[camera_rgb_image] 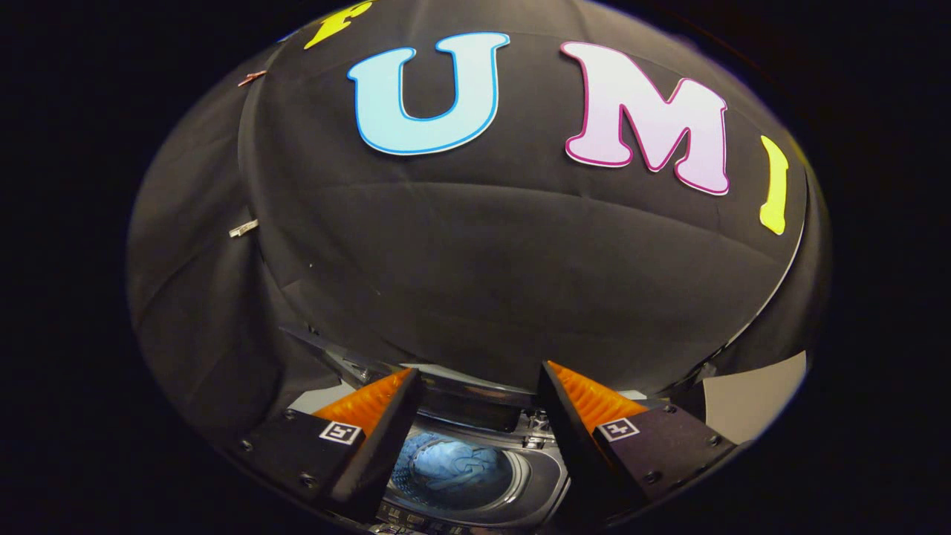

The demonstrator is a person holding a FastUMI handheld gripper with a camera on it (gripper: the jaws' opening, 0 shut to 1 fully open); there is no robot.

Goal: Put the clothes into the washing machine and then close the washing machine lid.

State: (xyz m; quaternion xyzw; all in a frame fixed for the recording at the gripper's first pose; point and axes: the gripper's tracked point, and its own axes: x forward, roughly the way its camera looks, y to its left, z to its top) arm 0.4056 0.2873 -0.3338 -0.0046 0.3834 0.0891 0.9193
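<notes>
Claw [479,379] spread wide, empty, above washing machine [539,475] drum holding crumpled blue clothes [455,467]

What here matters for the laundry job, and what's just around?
For the job: washing machine, open; blue clothes in its drum, between the jaws; gripper, jaws apart, holding nothing.

Just around: black cloth wall; two clips on it; white panel beside the machine.

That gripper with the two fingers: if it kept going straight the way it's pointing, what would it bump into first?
Probably the booth wall. The open gripper points level across the washing machine, whose drum holds blue clothes below the fingers. Depth is hard to judge.
</notes>
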